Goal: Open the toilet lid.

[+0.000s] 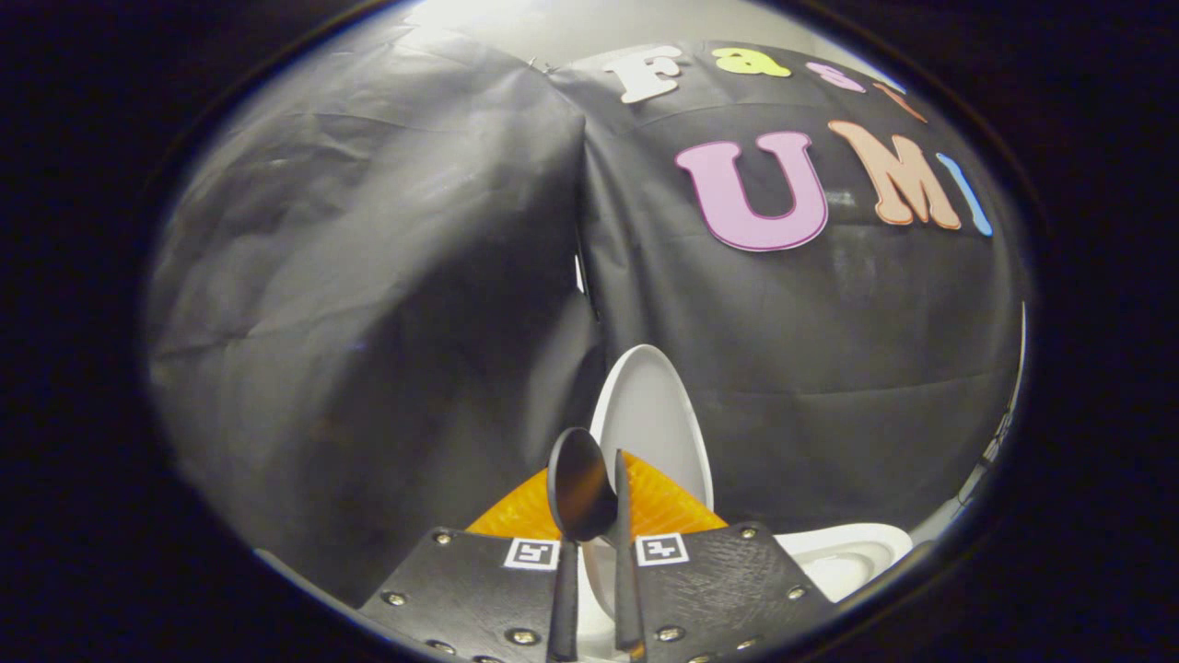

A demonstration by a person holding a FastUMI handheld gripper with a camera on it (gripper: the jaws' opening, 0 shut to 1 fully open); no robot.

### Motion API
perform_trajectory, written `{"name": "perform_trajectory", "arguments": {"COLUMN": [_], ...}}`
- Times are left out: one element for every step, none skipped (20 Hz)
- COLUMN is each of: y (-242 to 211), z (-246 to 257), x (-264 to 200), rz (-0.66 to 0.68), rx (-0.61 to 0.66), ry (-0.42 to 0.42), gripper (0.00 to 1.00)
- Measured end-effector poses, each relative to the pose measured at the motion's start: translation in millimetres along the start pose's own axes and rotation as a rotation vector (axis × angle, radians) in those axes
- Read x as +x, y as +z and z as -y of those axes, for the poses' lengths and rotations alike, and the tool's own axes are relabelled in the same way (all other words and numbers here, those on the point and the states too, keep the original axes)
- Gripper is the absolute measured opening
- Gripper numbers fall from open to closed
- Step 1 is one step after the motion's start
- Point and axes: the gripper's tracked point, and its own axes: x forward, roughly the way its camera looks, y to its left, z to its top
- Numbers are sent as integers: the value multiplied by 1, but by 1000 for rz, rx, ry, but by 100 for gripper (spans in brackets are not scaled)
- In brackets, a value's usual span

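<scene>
The white toilet lid [656,416] stands raised, close to upright, just ahead of my fingers in front of the black cloth wall. Its near edge runs down into the narrow gap between the two black fingers. My gripper [601,502] is closed down to a thin slot with white lid showing in it. The left fingertip [580,483] lies against one face of the lid and the right finger [623,516] against the other. The white toilet seat and bowl rim [843,552] lie low to the right of my fingers.
The black cloth wall [387,304] wraps around behind the toilet, with a corner fold running down towards the lid. A pale strip of ceiling [553,28] shows above it.
</scene>
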Motion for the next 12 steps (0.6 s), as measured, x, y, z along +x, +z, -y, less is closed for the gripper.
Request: {"name": "perform_trajectory", "arguments": {"y": [-2,-2,-5,-10,-12,-12,-15,-17,-18,-23,-26,-27], "z": [-1,0,0,0,-2,-3,-2,1,3,5,5,1], "x": [1,0,0,4,4,3,4,3,1,-1,-3,-5], "rz": [-3,-4,-16,-31,-40,-48,-51,-59,-67,-79,-84,-79], "rx": [-2,-4,-7,-9,-13,-11,-11,-16,-18,-21,-21,-17], "ry": [-3,-9,-13,-8,-9,0,-3,-25,-37,-49,-48,-30], "gripper": [16,16,16,22,28,35,36,37,44,51,58,65]}}
